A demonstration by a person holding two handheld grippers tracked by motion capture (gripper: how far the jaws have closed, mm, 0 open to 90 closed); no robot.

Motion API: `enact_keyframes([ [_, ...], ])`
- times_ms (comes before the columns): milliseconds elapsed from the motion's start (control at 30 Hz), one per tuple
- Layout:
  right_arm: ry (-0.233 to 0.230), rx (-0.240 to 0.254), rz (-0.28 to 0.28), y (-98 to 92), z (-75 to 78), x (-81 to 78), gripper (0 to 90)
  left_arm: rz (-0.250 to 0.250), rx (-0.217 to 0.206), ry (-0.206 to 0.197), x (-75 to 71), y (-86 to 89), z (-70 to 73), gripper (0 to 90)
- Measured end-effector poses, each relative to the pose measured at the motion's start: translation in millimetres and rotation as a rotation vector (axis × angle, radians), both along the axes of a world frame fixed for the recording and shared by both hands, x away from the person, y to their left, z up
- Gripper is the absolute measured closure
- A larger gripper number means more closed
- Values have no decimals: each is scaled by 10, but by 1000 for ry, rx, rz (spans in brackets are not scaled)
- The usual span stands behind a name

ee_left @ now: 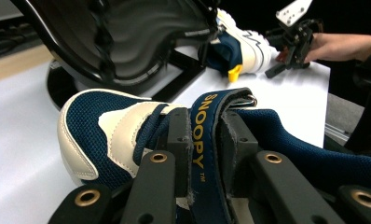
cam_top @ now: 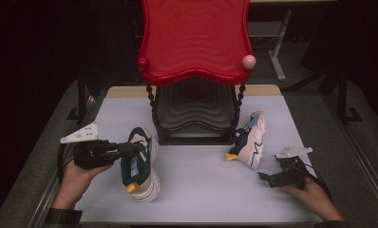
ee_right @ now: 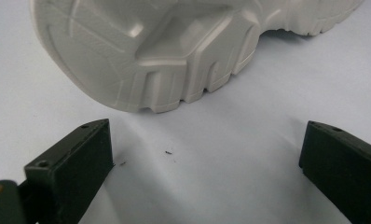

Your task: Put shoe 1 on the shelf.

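High view: left hand-held gripper (cam_top: 130, 151) holds one shoe (cam_top: 139, 164) by its strap; right hand-held gripper (cam_top: 269, 179), jaws wide, nears the other shoe (cam_top: 250, 140); neither sits on the rack (cam_top: 196, 66) yet.

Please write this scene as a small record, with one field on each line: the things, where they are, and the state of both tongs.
left tongs: shut on the strap of the left shoe
strap text: SNOOPY
right tongs: open, holding nothing
right shoe: on its side, sole toward the right tongs
rack: red top shelf, black lower shelf, behind both shoes
table: white surface
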State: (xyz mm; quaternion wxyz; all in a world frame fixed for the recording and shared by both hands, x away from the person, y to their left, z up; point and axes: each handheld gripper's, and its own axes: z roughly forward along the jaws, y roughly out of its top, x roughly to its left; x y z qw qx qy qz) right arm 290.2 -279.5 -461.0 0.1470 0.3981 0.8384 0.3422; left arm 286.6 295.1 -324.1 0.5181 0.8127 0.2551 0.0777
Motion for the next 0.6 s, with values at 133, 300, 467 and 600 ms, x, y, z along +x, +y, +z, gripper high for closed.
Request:
enact_keyframes([
  [133,0,0,0,0,0,-1,21,9,-4,-21,49,31,147,755],
  [300,2,0,-2,1,0,-2,21,19,-25,-37,134,50,327,758],
  [467,0,0,0,0,0,-1,21,20,-22,-56,208,53,467,759],
  [600,0,0,-1,0,0,-1,21,30,-23,-81,275,70,636,759],
])
